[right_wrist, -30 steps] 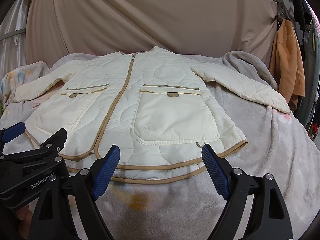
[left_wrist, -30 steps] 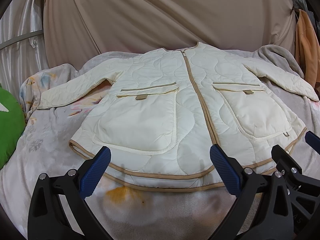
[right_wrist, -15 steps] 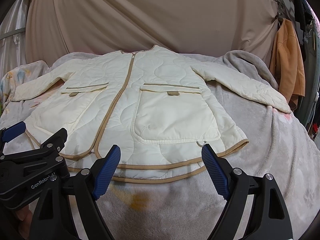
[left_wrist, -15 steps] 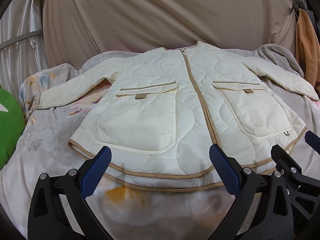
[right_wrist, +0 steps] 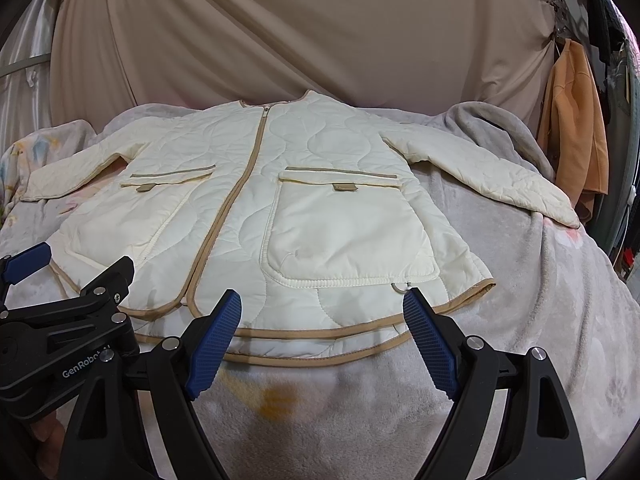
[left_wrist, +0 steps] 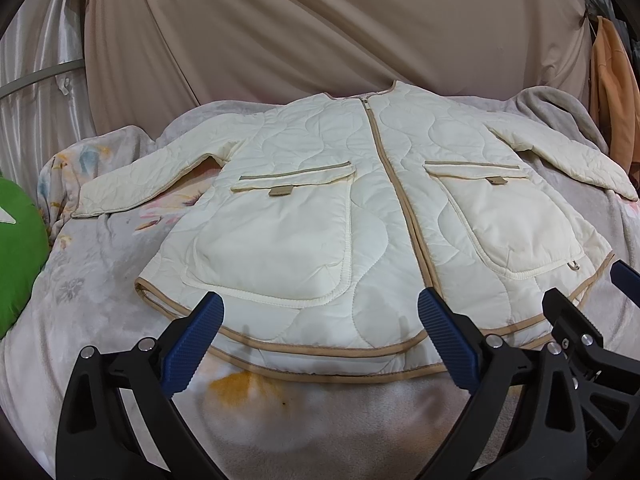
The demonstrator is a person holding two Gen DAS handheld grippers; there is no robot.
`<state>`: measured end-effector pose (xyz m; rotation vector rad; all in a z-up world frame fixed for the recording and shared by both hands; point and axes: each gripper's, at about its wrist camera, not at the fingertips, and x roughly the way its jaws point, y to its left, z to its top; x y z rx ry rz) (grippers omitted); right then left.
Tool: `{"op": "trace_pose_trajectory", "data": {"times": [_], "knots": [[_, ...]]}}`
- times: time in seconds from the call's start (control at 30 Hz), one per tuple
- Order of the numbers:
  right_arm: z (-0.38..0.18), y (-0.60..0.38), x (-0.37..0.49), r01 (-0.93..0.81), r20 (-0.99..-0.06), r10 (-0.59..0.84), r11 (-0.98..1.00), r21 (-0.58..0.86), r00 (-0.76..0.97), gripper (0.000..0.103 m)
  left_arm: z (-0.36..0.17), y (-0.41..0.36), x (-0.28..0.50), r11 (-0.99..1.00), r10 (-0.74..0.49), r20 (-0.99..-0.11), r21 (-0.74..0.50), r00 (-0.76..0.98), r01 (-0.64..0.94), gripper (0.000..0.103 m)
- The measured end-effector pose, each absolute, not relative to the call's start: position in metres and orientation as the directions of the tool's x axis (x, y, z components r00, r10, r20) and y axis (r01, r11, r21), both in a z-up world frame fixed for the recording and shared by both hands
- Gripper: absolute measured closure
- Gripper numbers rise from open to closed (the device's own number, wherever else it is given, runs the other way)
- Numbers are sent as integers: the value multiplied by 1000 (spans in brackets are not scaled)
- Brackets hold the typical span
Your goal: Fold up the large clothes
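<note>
Cream jacket [left_wrist: 360,216] lies flat, front up, sleeves out, just beyond both jaws. Left gripper [left_wrist: 320,320] and right gripper [right_wrist: 322,320] spread, empty, apparently poised over the hem for a first grasp.

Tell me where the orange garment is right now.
The orange garment hangs at the far right of both views, against the beige curtain, just beyond the jacket's right-hand sleeve.
</note>
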<state>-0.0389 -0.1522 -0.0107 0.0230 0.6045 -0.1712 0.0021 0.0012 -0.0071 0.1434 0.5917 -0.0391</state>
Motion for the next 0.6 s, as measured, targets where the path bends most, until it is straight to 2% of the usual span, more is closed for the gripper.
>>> {"op": "trace_pose_trajectory", "data": {"times": [0.6], "knots": [[-11,-153,-40,167,-567,-155,985,-30,809,21,-7,1,3,989,6,-559,125,829,78,9]]}}
